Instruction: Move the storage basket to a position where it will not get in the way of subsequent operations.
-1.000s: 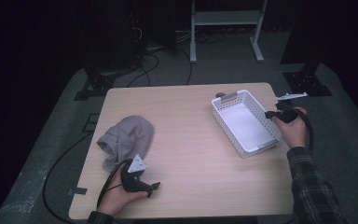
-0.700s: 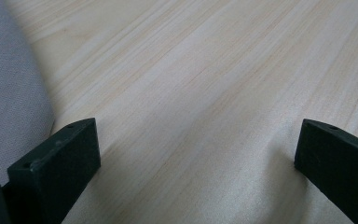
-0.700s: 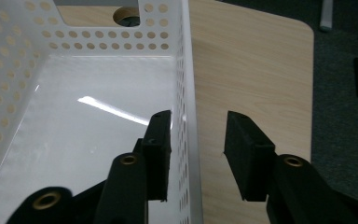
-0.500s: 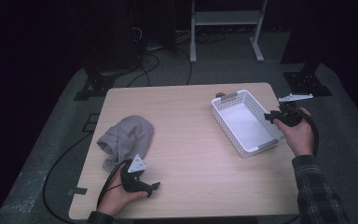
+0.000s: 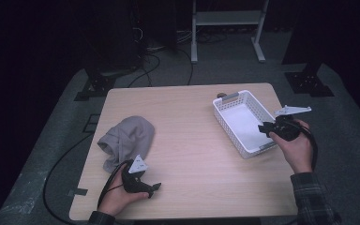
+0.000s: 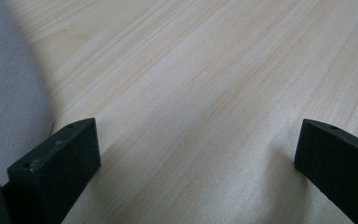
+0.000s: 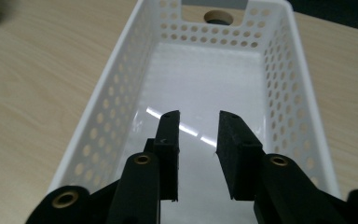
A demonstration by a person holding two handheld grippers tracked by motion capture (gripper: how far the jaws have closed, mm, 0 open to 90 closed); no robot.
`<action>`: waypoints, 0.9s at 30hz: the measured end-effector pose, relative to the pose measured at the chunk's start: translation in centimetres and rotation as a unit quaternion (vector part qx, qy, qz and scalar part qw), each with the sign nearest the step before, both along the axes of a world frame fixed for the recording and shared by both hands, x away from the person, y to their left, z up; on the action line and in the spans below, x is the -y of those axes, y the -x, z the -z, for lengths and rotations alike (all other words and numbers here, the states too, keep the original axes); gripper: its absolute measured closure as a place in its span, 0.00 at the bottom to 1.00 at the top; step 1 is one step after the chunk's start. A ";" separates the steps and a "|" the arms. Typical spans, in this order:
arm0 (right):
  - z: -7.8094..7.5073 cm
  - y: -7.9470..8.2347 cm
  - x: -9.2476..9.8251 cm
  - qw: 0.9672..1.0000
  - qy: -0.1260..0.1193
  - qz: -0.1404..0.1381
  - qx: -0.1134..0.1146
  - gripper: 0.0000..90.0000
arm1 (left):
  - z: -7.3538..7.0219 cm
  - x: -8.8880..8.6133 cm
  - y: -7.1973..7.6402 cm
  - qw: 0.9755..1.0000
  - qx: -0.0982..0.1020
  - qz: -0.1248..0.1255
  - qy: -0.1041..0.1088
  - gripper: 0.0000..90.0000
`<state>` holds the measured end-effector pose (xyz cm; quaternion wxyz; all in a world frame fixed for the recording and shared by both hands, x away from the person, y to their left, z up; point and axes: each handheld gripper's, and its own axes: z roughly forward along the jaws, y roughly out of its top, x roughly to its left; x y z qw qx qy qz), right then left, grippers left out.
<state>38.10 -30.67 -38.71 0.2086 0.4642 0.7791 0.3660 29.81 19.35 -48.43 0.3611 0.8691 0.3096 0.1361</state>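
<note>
A grey cloth [image 5: 124,140] lies crumpled on the left of the wooden table [image 5: 187,154]. My left gripper [image 5: 154,187] rests on the tabletop just in front of it. Its jaws [image 6: 196,140] stand wide open over bare wood, with the cloth [image 6: 9,84] beside the left jaw. A white perforated basket [image 5: 225,119] sits at the right with nothing in it. My right gripper [image 5: 264,127] hovers at its near right corner, pointing along the basket [image 7: 116,93]. Its jaws [image 7: 198,126] have just been closing a little, a narrow gap remains, and nothing is between them.
A small dark round thing [image 5: 221,95] lies on the table by the basket's far end. Black stand bases [image 5: 93,86] and cables lie on the floor behind and to the left, and a white frame [image 5: 225,18] stands at the back.
My right gripper has drawn back along the basket toward the person. The left gripper and the cloth have not moved.
</note>
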 end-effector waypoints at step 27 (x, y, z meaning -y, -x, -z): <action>2.6 2.8 -6.3 0.995 0.025 -0.081 -0.043 0.82 | 0.0 0.2 0.0 1.000 0.000 0.004 -0.001 0.00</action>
